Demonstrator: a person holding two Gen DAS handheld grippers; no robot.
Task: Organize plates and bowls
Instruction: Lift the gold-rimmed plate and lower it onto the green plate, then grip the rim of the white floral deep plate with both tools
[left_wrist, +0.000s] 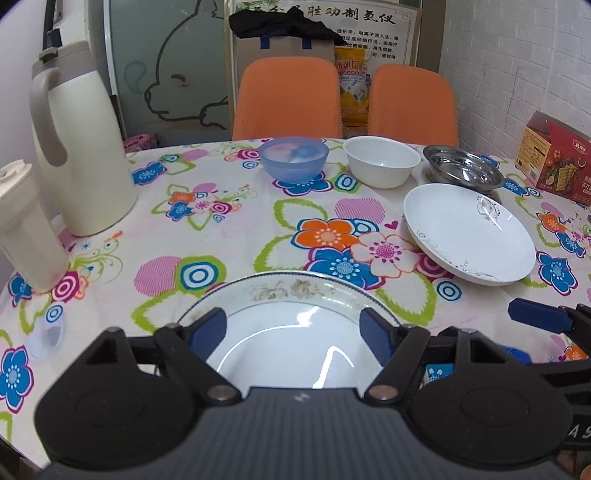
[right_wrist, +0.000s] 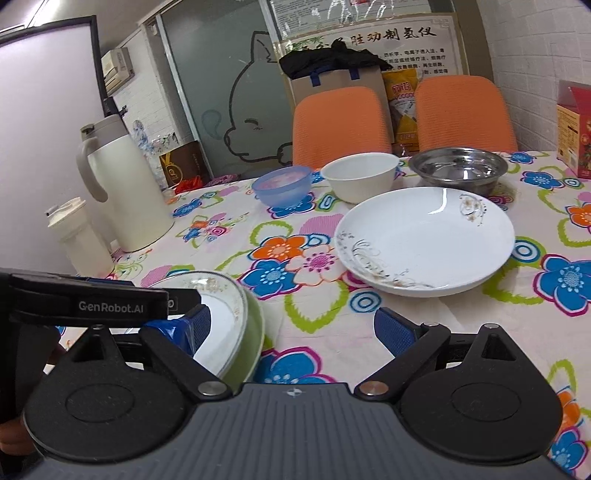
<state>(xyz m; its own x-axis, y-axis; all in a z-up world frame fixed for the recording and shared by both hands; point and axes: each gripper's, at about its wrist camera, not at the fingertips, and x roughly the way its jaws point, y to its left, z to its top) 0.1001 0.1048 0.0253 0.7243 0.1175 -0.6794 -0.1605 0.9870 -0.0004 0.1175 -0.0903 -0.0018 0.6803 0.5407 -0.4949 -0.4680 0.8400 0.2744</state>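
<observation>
Left wrist view: open left claw (left_wrist: 293, 338) straddles gold-rimmed plate (left_wrist: 295, 332).

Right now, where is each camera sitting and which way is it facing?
Left wrist: on the left hand-held gripper, low at the near table edge, facing the orange chairs; its open fingers straddle the gold-rimmed plate; the right hand-held gripper's fingertip shows at right.
Right wrist: on the right hand-held gripper, just right of it, facing the same way, fingers open over tablecloth; the left hand-held gripper enters at left.
Shared: gold-rimmed plate, white floral plate, blue bowl, white bowl, steel bowl, thermos.
</observation>
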